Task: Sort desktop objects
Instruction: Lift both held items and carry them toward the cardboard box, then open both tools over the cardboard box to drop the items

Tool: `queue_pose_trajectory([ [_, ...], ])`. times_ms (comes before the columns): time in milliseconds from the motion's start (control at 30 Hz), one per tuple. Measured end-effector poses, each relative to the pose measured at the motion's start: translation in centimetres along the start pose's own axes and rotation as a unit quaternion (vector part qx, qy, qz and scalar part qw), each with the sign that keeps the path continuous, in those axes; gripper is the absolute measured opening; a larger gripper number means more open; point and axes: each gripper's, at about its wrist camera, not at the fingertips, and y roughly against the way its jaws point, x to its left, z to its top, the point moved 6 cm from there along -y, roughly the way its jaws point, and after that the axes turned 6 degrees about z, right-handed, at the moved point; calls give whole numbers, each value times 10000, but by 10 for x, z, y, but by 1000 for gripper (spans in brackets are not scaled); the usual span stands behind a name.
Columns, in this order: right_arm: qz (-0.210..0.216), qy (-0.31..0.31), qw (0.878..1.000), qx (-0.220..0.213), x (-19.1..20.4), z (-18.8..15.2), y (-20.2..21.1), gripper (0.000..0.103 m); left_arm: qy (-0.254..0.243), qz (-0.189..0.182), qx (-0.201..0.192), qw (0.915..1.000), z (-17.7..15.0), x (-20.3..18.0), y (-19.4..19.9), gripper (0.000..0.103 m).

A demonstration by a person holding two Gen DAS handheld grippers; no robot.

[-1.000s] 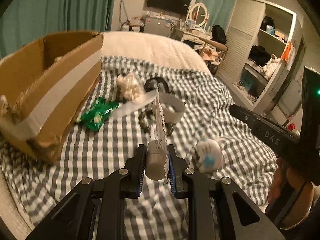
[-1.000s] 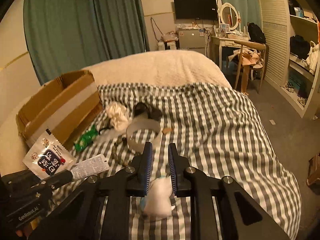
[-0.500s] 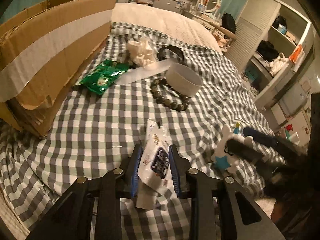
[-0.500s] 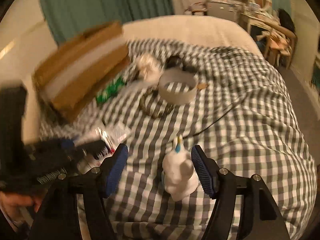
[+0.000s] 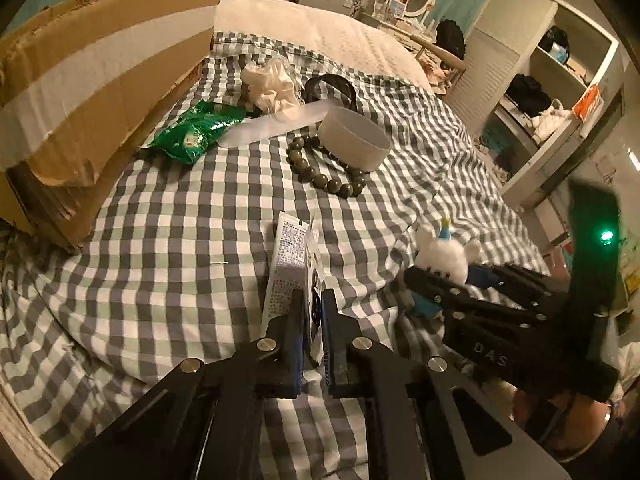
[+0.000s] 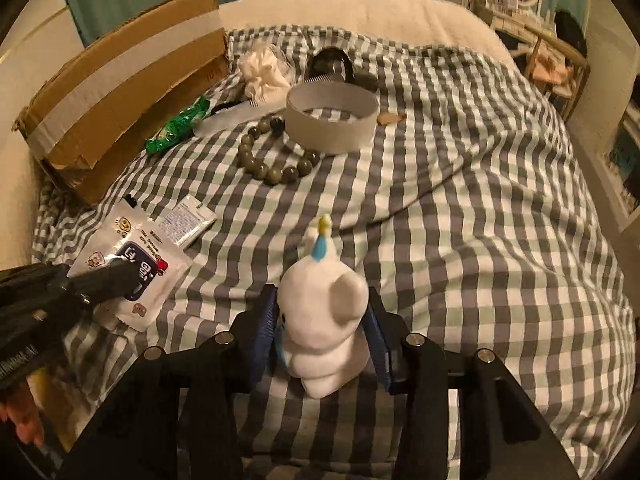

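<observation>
On the checked bedspread, my left gripper is shut on white snack packets that stand on edge between its fingers. In the right wrist view the same gripper pinches the cartoon-printed packet, low over the bed at the left. My right gripper is shut on a white plush toy with a blue and yellow horn; both blue pads press its sides. The left wrist view shows that toy at the right, between the right gripper's fingers.
An open cardboard box stands at the left. Beyond lie a green snack bag, a bead bracelet, a grey tape ring, a clear comb, a white scrunchie and a black band. The bed's edge drops off on the right.
The left gripper has come down to the bed with the packets, turning them on edge. The right gripper has gone from wide open to shut on the plush toy.
</observation>
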Motion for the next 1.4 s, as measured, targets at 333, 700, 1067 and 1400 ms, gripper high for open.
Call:
queue_pose_trajectory([
  [333,102,-372,9957,-844,1,4,76,39,118,-685,-682,9952,27,-10,50,5],
  [700,826,258,9824,-1654,88,96,161,39,215,-242,-2025,9787,137,52,168,5],
  [1067,1773,550,9668,-1754,215,233,99,40,957,793,-2134,9690,172,203,149,5],
  [1400,1451,64,9691,-1993,194,239,105,70,937,940,-2154,9675,167,204,134,74],
])
